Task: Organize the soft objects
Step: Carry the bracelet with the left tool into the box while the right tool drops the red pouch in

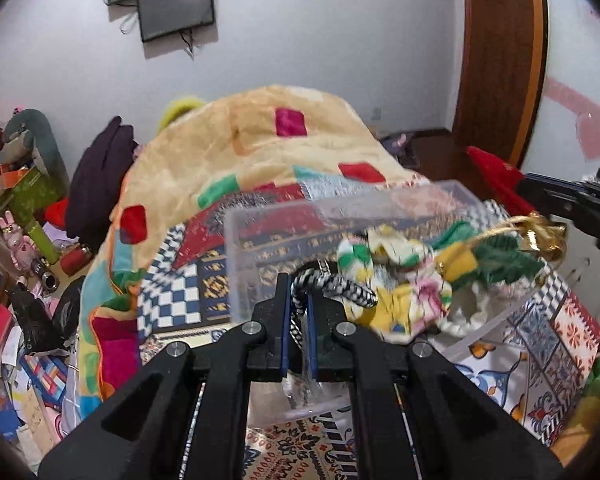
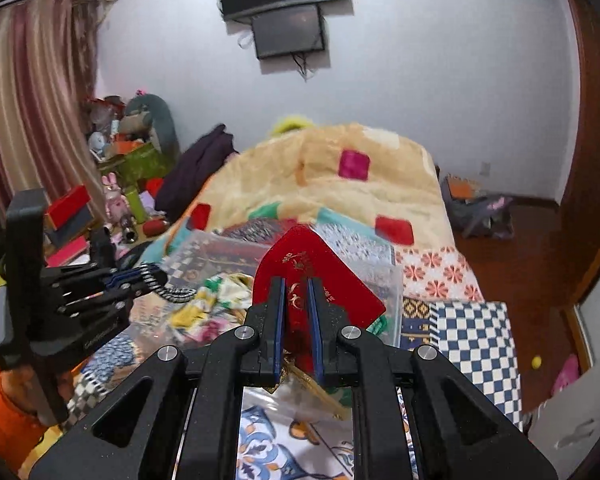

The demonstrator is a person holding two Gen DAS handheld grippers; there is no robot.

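My left gripper (image 1: pixel 299 288) is shut on a black-and-white woven scrunchie (image 1: pixel 336 286), held over the near edge of a clear plastic box (image 1: pixel 260 240) on the bed. The box holds floral (image 1: pixel 384 272) and green-and-yellow (image 1: pixel 496 264) soft pieces. My right gripper (image 2: pixel 298 284) is shut on a red pouch with gold print (image 2: pixel 312 268), which has a gold cord (image 1: pixel 540 236), and holds it above the same box (image 2: pixel 204 244). The left gripper (image 2: pixel 140 276) shows at the left of the right wrist view with the scrunchie (image 2: pixel 168 286).
A cream blanket with coloured squares (image 1: pixel 260 140) is piled at the back of the bed. The patterned bedspread (image 2: pixel 476 336) lies under the box. A cluttered table (image 2: pixel 124 168) stands to the left. A wooden door (image 1: pixel 500 60) is to the right.
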